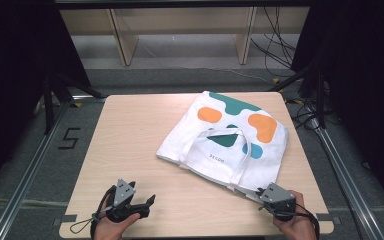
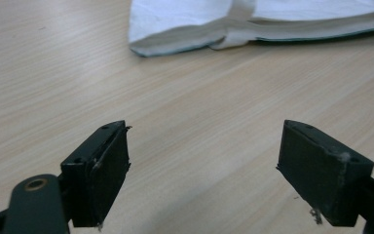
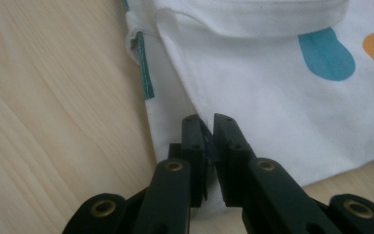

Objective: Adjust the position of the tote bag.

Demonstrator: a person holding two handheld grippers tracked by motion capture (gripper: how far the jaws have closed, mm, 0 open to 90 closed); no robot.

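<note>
Table (image 1: 130,150): light wood top, bare across the left half and along the near edge.

Tote bag (image 1: 230,145): white cloth, lying flat on the right half of the table, rotated so its corners point roughly at the table edges. Far corner is close to the far edge, right corner close to the right edge, near corner close to the near-right corner of the table. Print: teal band at the far corner, orange blobs (image 1: 262,126) left and right of centre, a smaller blue blob (image 1: 252,150) and a teal patch under the handles. Handles (image 1: 215,135): white straps folded flat on top of the bag, looping toward its left side. Small dark lettering in the middle of the cloth, too small to read.

Right gripper (image 1: 260,192): at the near-right corner of the table, held in the person's hand, clenched on the near corner of the tote bag. In the right gripper view the jaws are pressed together with a fold of white cloth pinched between them (image 3: 209,141); green-stitched hem (image 3: 145,68) runs just left of the grip.

Left gripper (image 1: 147,202): near the near-left part of the table, above bare wood, well apart from the bag. Released: in the left gripper view the jaws stand wide with nothing but tabletop between them (image 2: 202,170); the bag's left edge (image 2: 175,46) lies farther off, untouched.
</note>
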